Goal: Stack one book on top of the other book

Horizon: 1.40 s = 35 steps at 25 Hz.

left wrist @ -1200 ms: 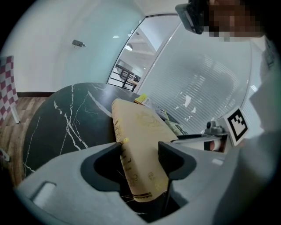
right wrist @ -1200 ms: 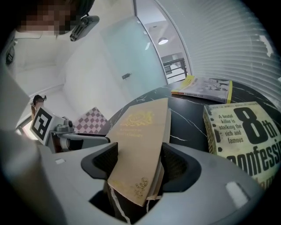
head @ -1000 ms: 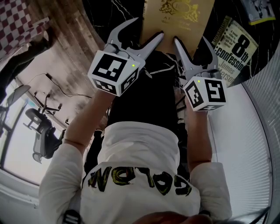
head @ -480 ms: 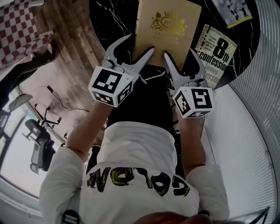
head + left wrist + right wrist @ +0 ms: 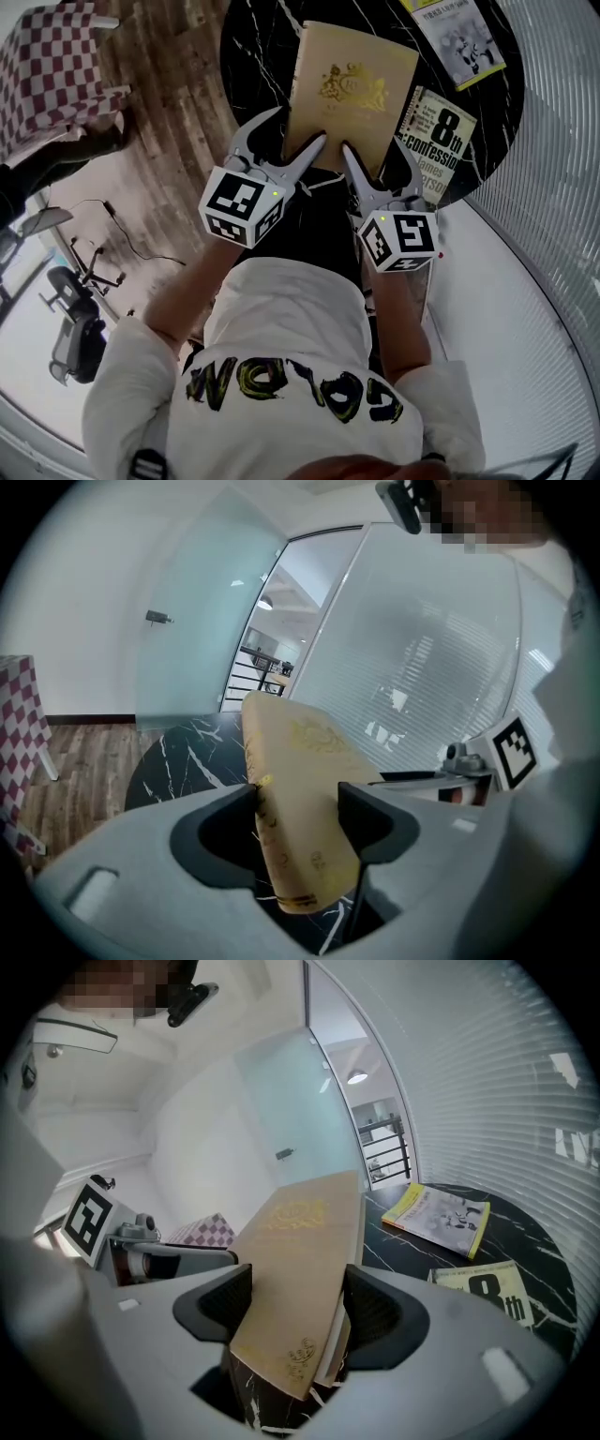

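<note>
Gold book (image 5: 352,89) is getting pinched at its near edge by left tool (image 5: 293,131) and right tool (image 5: 373,157), hanging tilted over the table (image 5: 253,56). Guessing that's for steady carrying onto the paperback (image 5: 439,131).

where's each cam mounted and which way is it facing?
Head view: on the head, steeply down at the black table; shirt, forearms, left gripper, right gripper show.
Left gripper view: on that gripper, along its jaws clamping the gold book; right gripper shows at right.
Right gripper view: on that gripper, along its jaws on the same book; yellow book beyond.
All three share the gold book.
</note>
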Each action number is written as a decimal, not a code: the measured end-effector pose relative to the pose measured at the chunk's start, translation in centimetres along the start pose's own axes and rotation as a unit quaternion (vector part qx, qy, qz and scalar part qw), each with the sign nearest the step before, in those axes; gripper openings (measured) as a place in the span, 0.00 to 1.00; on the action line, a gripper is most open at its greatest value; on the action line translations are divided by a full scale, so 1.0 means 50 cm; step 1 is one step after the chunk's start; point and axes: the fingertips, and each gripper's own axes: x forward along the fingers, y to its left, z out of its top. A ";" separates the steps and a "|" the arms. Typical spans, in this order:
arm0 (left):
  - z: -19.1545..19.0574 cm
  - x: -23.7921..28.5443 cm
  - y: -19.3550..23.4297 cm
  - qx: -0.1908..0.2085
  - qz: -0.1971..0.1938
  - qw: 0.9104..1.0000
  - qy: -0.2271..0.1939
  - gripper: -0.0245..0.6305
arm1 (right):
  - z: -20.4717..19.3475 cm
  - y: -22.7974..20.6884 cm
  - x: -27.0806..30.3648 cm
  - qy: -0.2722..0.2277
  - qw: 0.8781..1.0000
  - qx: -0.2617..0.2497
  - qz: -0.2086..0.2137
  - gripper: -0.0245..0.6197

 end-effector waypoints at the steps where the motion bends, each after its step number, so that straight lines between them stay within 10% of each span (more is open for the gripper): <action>1: 0.010 -0.006 -0.005 0.003 0.001 1.000 -0.004 0.46 | 0.010 0.004 -0.006 -0.005 1.000 -0.003 0.000 0.52; 35: 0.181 -0.217 -0.181 0.013 0.025 0.995 -0.091 0.46 | 0.190 0.139 -0.240 -0.082 0.995 -0.060 0.016 0.52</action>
